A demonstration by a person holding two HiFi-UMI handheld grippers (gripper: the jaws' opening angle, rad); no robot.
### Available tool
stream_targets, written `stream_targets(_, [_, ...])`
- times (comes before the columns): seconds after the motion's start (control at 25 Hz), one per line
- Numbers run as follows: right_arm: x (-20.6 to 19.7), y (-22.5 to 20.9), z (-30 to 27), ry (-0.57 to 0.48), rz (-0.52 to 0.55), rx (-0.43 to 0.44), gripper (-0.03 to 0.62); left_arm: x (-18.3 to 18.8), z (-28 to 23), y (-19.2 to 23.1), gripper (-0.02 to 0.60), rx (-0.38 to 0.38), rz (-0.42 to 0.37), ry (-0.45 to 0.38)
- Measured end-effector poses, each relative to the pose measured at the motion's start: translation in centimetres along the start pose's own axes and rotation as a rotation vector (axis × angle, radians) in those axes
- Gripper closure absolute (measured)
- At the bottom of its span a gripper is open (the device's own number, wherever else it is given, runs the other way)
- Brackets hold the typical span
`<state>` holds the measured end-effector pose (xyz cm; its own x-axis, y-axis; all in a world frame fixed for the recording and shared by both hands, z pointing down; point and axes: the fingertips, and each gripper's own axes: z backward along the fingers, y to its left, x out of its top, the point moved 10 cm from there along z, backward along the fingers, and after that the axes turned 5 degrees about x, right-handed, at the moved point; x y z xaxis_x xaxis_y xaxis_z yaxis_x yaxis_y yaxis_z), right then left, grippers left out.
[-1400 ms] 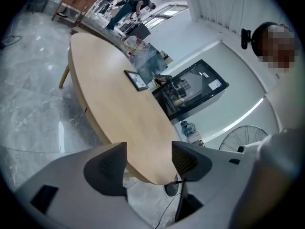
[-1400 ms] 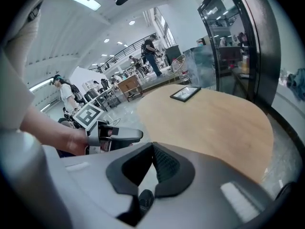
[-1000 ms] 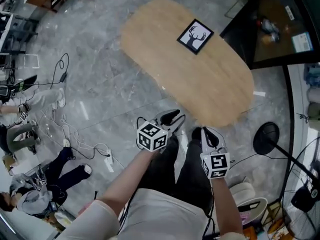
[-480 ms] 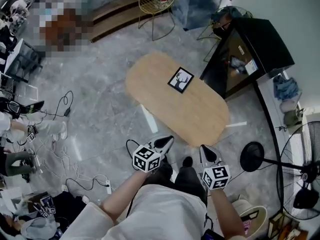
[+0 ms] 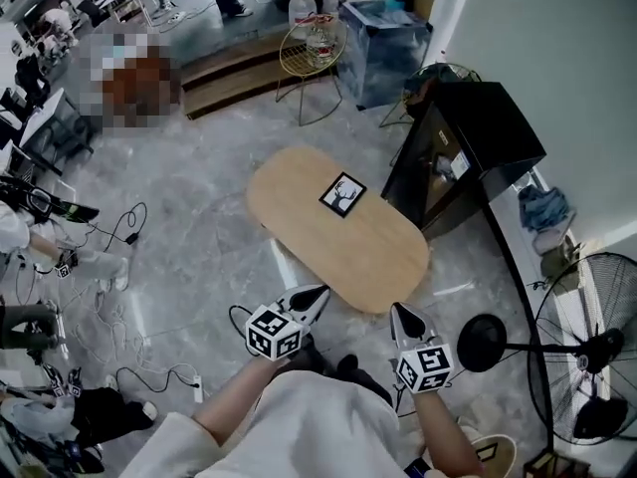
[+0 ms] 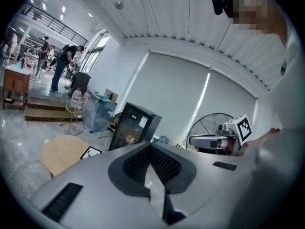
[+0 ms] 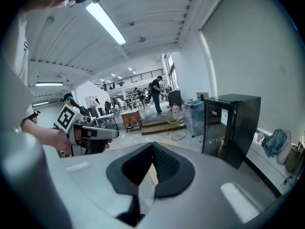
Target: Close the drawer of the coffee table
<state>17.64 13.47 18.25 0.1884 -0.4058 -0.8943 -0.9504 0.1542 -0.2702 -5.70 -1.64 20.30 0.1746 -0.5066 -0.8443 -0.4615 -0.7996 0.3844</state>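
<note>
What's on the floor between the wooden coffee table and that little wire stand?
Nothing. In the head view, only bare grey floor lies between the coffee table and the wire stand.

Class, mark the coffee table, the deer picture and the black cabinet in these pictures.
coffee table (image 5: 380,254), head view, bare wooden top.
deer picture (image 5: 342,195), head view, centre of the print.
black cabinet (image 5: 488,132), head view, its top panel.

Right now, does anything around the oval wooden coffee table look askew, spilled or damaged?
Nothing stands out. The oval light-wood coffee table has nothing protruding from its edge in the head view, and the black-framed deer picture lies flat on it. Only loose cables sprawl over the grey floor at left.
</note>
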Motion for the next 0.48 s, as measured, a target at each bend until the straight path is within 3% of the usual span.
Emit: stream_targets(0.48, [0.0, -0.8, 8.3, -0.079, 0.049, 0.029, 0.583, 0.0, 3.7, -8.7, 0.574, 0.067, -0.024, -0.117])
